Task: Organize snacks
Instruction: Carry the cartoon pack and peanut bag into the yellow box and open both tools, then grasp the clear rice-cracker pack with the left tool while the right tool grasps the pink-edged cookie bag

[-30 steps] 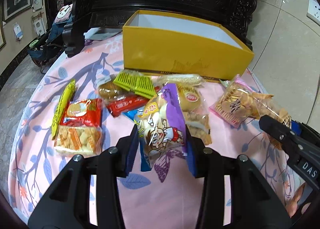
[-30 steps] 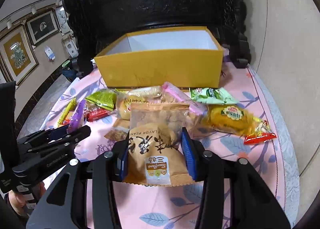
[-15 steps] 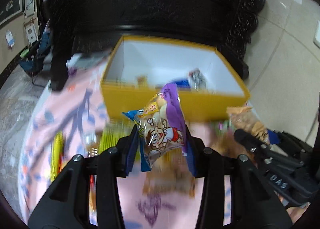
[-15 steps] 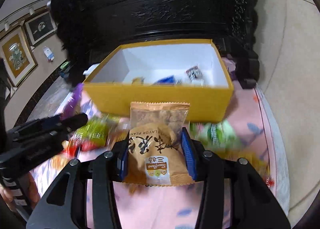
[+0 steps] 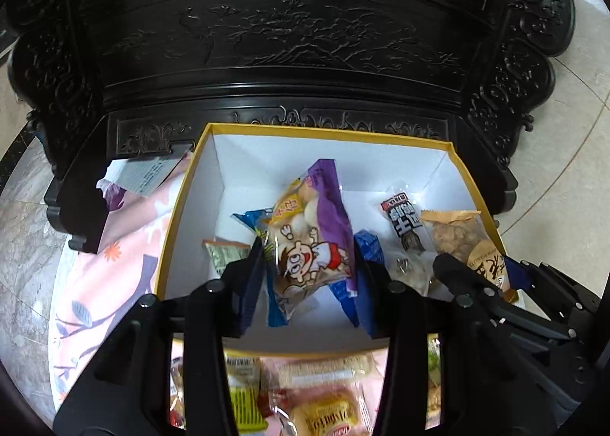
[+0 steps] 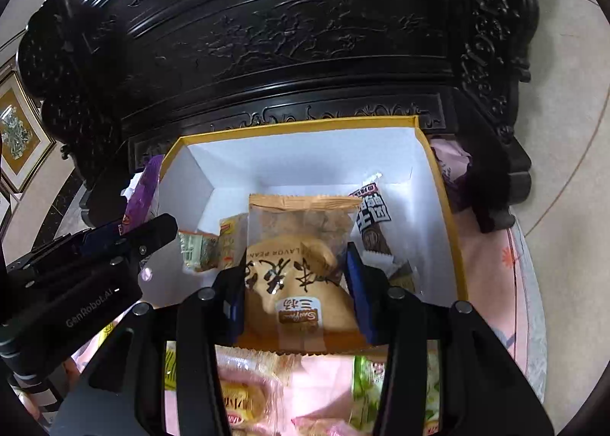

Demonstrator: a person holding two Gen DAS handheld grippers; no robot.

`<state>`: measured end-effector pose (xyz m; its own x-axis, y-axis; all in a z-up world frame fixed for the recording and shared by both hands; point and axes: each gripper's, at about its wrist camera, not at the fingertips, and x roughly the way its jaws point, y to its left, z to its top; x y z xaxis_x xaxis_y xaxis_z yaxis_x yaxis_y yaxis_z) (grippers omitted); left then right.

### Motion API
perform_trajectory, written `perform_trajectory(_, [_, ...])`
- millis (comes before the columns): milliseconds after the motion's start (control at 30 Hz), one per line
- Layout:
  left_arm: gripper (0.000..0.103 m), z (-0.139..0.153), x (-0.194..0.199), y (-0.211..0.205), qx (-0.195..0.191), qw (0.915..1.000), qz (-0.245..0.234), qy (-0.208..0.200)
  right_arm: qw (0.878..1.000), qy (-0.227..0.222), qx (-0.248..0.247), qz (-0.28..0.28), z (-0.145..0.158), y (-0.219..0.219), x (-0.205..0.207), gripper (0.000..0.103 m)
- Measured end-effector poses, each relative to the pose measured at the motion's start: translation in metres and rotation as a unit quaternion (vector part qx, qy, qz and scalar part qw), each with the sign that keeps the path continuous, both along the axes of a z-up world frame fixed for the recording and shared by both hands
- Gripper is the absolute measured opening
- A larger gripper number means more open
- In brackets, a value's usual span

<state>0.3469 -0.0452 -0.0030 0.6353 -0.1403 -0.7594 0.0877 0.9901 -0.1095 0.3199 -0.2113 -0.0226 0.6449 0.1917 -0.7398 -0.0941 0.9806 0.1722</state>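
Left gripper point(image 5: 307, 264): jaws clamped on cartoon snack bag point(image 5: 312, 241), above yellow box point(image 5: 167, 245) for drop. Right gripper point(image 6: 295, 275): jaws gripping peanut packet point(image 6: 301, 264), likewise over box (few snacks already inside; more on table).

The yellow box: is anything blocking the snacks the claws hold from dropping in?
No. The box is open-topped, and both the purple bag and the peanut bag hang over it, a few packets on its floor.

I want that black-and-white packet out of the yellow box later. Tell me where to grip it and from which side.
Grip the black-and-white packet across its narrow width at mid-length, coming from above. It lies flat on the floor of the yellow box, near the right wall, so a side approach looks blocked. Its long, slim shape should fit between the jaws.
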Motion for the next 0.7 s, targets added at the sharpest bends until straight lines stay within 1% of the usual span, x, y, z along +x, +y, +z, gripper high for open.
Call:
perform_trajectory(100, [0.043, -0.001, 0.008, -0.002, 0.003, 1.0, 0.001, 0.0, 1.0, -0.001, 0.0, -0.004, 0.0, 0.0, 0.012, 0.047])
perform_trajectory(133, [0.047, -0.001, 0.01, -0.002, 0.005, 1.0, 0.001, 0.001, 1.0, -0.001, -0.001, -0.009, 0.001, -0.001, 0.018, 0.048])
perform_trajectory(167, [0.06, -0.001, 0.015, -0.002, 0.008, 1.0, 0.003, 0.004, 1.0, -0.001, -0.009, -0.019, 0.002, -0.002, 0.022, 0.054])
perform_trajectory(200, [0.066, -0.002, 0.017, 0.0, 0.016, 0.9998, 0.013, 0.008, 0.999, -0.001, -0.015, -0.03, 0.003, -0.005, 0.025, 0.062])
perform_trajectory(233, [0.081, -0.002, 0.021, 0.003, 0.021, 0.9994, 0.024, 0.012, 0.999, -0.004, -0.011, -0.037, 0.005, -0.009, 0.027, 0.065])
perform_trajectory(267, [0.09, -0.001, 0.025, 0.009, 0.011, 0.9995, 0.029, 0.011, 0.999, -0.005, -0.004, -0.034, 0.007, -0.013, 0.028, 0.066])
perform_trajectory(300, [0.091, 0.001, 0.026, 0.014, -0.003, 0.9995, 0.029, 0.008, 0.999, -0.005, -0.006, -0.033, 0.009, -0.014, 0.028, 0.066])
perform_trajectory(400, [0.091, 0.003, 0.024, 0.028, -0.017, 0.999, 0.041, 0.007, 1.0, -0.007, -0.01, -0.027, 0.013, -0.021, 0.021, 0.066])
perform_trajectory(467, [0.091, 0.005, 0.018, 0.035, -0.022, 0.9988, 0.042, 0.008, 1.0, -0.002, 0.001, -0.017, 0.014, -0.029, 0.005, 0.066])
perform_trajectory(567, [0.091, 0.006, -0.006, 0.046, -0.02, 0.999, 0.039, 0.003, 1.0, 0.008, 0.016, 0.003, 0.007, -0.037, -0.026, 0.068])
perform_trajectory(633, [0.091, 0.002, -0.026, 0.051, -0.018, 0.9992, 0.036, 0.001, 0.999, 0.016, 0.021, 0.018, -0.006, -0.039, -0.052, 0.069])
perform_trajectory(700, [0.091, -0.007, -0.053, 0.06, -0.019, 0.9992, 0.034, 0.006, 1.0, 0.017, 0.015, 0.014, -0.022, -0.044, -0.079, 0.07])
